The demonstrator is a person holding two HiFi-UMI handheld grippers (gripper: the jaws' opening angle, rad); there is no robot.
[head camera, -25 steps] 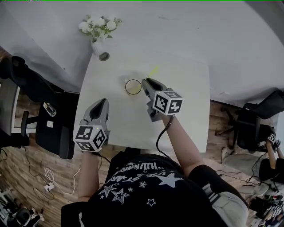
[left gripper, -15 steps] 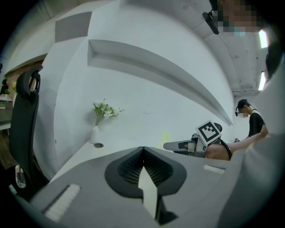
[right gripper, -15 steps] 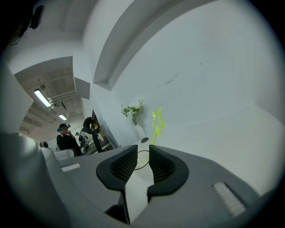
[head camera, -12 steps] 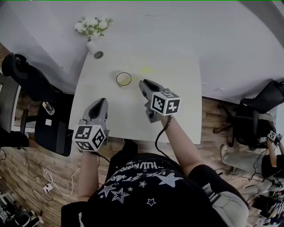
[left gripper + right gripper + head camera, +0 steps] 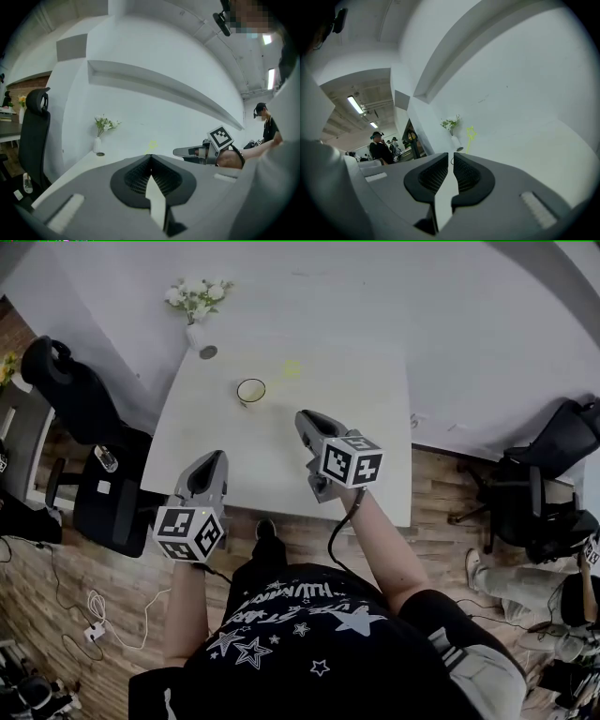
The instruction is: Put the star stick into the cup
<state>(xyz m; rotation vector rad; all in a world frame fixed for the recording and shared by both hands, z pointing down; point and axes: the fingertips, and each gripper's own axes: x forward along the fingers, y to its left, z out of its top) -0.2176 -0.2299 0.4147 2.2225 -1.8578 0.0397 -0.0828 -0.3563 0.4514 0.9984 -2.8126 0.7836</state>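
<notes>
A small cup (image 5: 250, 390) with a dark rim stands on the far half of the white table (image 5: 375, 456). The yellow star stick (image 5: 291, 369) stands in it and leans to the right; its star (image 5: 470, 131) shows upright in the right gripper view and faintly as the star stick (image 5: 152, 145) in the left gripper view. My right gripper (image 5: 306, 418) is shut and holds nothing, a short way in front of the cup. Over the table's near left edge my left gripper (image 5: 214, 457) is also shut and bare.
A white vase of flowers (image 5: 195, 310) and a small round object (image 5: 208, 352) sit at the table's far left corner against the wall. Black chairs stand left (image 5: 75, 399) and right (image 5: 553, 484) of the table. Another person (image 5: 267, 126) stands off to the right.
The view has drawn back from the table. My right gripper has come away from the cup toward me, leaving the stick standing in it. The left gripper has barely shifted.
</notes>
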